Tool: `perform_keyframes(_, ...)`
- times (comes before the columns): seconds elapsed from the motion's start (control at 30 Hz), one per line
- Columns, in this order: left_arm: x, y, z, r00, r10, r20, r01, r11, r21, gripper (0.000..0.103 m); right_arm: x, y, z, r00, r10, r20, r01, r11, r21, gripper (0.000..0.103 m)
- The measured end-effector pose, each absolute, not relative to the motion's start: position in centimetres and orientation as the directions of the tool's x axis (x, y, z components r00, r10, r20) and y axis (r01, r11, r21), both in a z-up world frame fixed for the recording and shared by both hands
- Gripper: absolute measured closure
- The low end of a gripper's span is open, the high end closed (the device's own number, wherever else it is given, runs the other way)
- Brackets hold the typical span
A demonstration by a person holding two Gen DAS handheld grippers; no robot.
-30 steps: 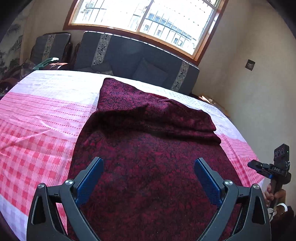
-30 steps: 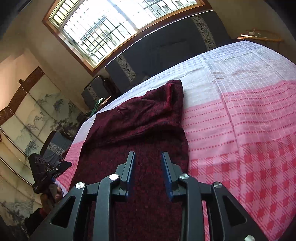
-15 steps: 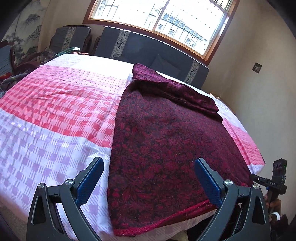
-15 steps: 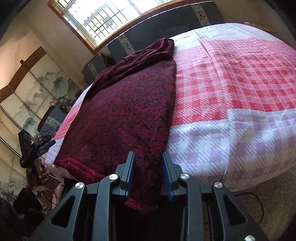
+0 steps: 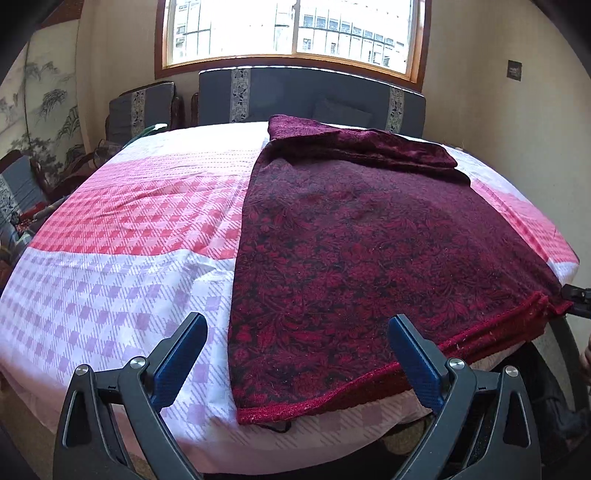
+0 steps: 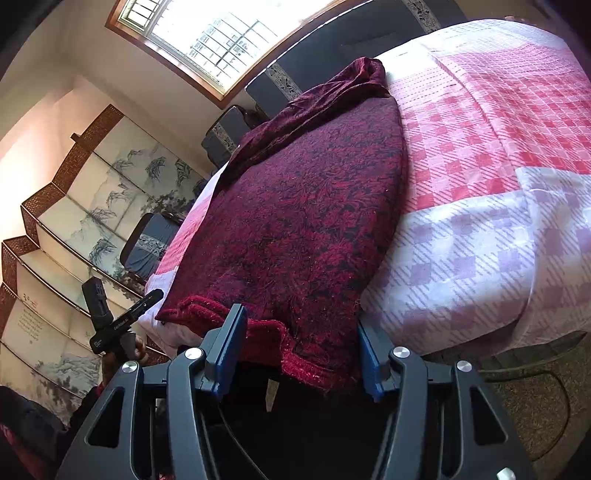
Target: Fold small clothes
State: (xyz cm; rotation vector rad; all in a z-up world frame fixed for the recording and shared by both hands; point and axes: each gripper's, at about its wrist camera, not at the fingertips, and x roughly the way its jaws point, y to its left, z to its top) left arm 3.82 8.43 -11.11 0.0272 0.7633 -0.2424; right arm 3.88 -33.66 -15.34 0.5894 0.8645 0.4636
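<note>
The left tool (image 5: 297, 349) hangs above the near edge of the bed (image 5: 110, 295) with its blue-padded fingers (image 5: 181, 352) spread wide and nothing between them; neither pad touches cloth, and the near left corner of the dark red garment (image 5: 351, 240) lies on the sheet below and ahead of the gap. That garment, a patterned red and black knit with a plain red hem, is spread flat across the right half of the bed as the left wrist view shows it, over a checked pink, red and lilac sheet (image 5: 129, 229). Its far end is folded back on itself in a loose band near a dark sofa (image 5: 295, 96) under the window (image 5: 291, 29). The hem runs along the near edge of the bed and its right corner droops over the side. The right tool (image 6: 301, 350) sits at that drooping corner, its jaws opening, about half spread: the hem corner hangs in the gap between the two blue pads (image 6: 231, 347), and neither pad presses on it. In the right wrist view the left tool shows small at the far corner of the garment, gripped by a hand (image 6: 127, 350), before a painted folding screen (image 6: 92, 206).
</note>
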Motion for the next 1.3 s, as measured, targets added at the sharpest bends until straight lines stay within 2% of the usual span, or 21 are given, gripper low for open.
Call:
perform_keyframes(0.2,3.3,7.6,-11.3,0.709,-0.164,-0.686,0.243,0.97,0.019,0.005,4.6,-33.7,-15.8,0.576,0.619,-0.534,-0.126,0.713,0.69,0.049)
perform_keyframes(0.47,3.3,7.8,-11.4,0.709,-0.15,-0.689,0.23,0.973,0.025,0.005,4.3,-35.1,-17.0,0.594,0.67,-0.445,-0.103,0.612,0.784,0.049)
perform_keyframes(0.7,3.3,7.6,-11.7,0.708,-0.138,-0.692,0.231,0.972,0.042,0.005,4.3,-35.4,-17.2,0.599,0.68,-0.422,-0.098,0.586,0.804,0.048)
perform_keyframes(0.8,3.6,8.1,-11.7,0.66,-0.235,-0.713,0.285,0.957,-0.052,0.005,4.3,-35.4,-17.3,0.596,0.673,-0.438,-0.094,0.6,0.795,0.048)
perform_keyframes(0.9,4.4,9.6,-11.7,0.623,-0.301,-0.722,0.274,0.948,-0.158,0.006,4.4,-35.2,-17.0,0.589,0.666,-0.457,-0.089,0.615,0.783,0.048)
perform_keyframes(1.07,6.1,13.3,-12.0,0.54,-0.478,-0.693,0.243,0.877,-0.415,0.006,5.1,-35.1,-16.7,0.557,0.676,-0.482,-0.078,0.621,0.78,0.045)
perform_keyframes(1.2,7.2,14.4,-12.5,0.485,-0.564,-0.668,0.237,0.82,-0.52,0.006,6.3,-34.6,-16.3,0.512,0.684,-0.52,-0.064,0.634,0.771,0.042)
perform_keyframes(1.3,7.6,14.3,-12.4,0.463,-0.585,-0.665,0.254,0.807,-0.533,0.006,7.5,-34.2,-16.2,0.469,0.697,-0.542,-0.046,0.632,0.773,0.042)
